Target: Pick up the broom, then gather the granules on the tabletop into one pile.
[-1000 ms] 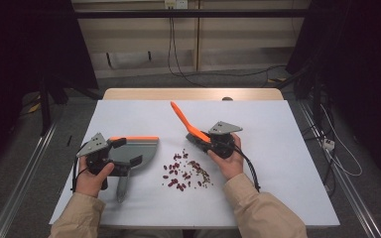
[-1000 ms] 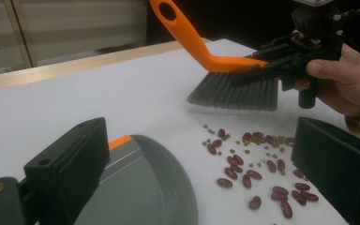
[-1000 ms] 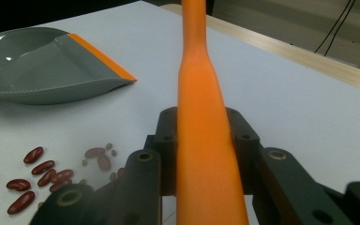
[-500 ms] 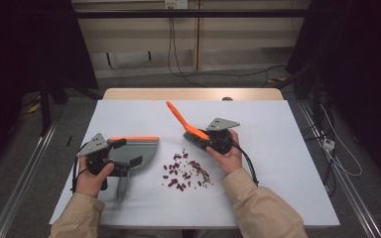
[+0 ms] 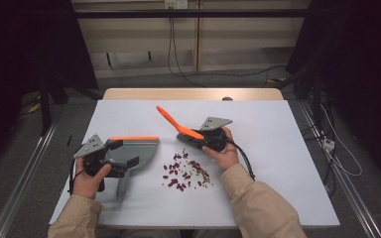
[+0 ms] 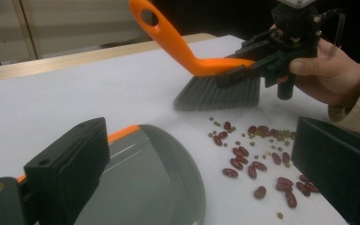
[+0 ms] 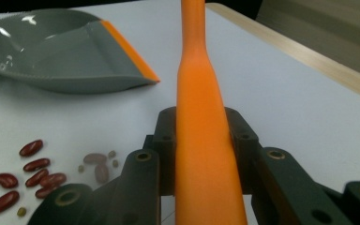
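1. Two handheld grippers work over a white desk (image 5: 278, 163), one in each of the person's hands.
2. The right gripper (image 5: 198, 139) has its fingers clamped on the orange handle of a hand brush (image 5: 176, 121); in the right gripper view the handle (image 7: 201, 140) runs straight up between the two black fingers.
3. In the left gripper view the brush's grey bristles (image 6: 220, 93) sit low at the desk, just behind the far edge of the spill.
4. The left gripper (image 5: 114, 166) holds a grey dustpan (image 5: 136, 151) with an orange lip; its fingers are closed on the pan's rear part, near the handle that points toward the person.
5. The dustpan rests flat on the desk, left of the spill, its open mouth turned toward the beans.
6. Scattered red kidney beans (image 5: 183, 171), mixed with small greenish beans (image 6: 272, 152), lie on the desk between the dustpan and the brush, near both but touching neither.
7. The right hand (image 5: 223, 153) grips its tool from the person's side of the brush.
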A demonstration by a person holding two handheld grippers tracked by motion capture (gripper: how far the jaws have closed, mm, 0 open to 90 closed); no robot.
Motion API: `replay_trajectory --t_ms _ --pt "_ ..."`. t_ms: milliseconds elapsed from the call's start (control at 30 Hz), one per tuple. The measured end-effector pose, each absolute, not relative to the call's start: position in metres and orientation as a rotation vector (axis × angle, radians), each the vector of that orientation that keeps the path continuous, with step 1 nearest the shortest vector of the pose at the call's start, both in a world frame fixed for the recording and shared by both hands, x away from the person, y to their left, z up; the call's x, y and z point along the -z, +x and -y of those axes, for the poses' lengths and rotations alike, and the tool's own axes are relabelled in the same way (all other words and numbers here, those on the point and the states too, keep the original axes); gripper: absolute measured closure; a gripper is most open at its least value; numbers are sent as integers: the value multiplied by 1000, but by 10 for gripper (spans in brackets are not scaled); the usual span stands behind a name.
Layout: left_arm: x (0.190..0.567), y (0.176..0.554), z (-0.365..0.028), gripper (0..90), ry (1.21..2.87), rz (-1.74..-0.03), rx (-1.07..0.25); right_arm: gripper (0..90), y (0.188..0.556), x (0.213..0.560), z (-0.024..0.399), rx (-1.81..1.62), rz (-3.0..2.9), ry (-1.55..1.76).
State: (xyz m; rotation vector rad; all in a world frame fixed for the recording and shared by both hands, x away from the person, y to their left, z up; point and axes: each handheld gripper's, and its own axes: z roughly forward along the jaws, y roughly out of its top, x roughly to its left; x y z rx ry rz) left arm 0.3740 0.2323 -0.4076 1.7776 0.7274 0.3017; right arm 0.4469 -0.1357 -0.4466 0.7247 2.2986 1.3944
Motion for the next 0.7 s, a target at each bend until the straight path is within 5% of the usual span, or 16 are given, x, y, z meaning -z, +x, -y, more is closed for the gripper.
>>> replay_trajectory --t_ms 700 --pt "408 372 -236 45 1769 -742 -313 701 436 446 131 -1435 -2445 518"
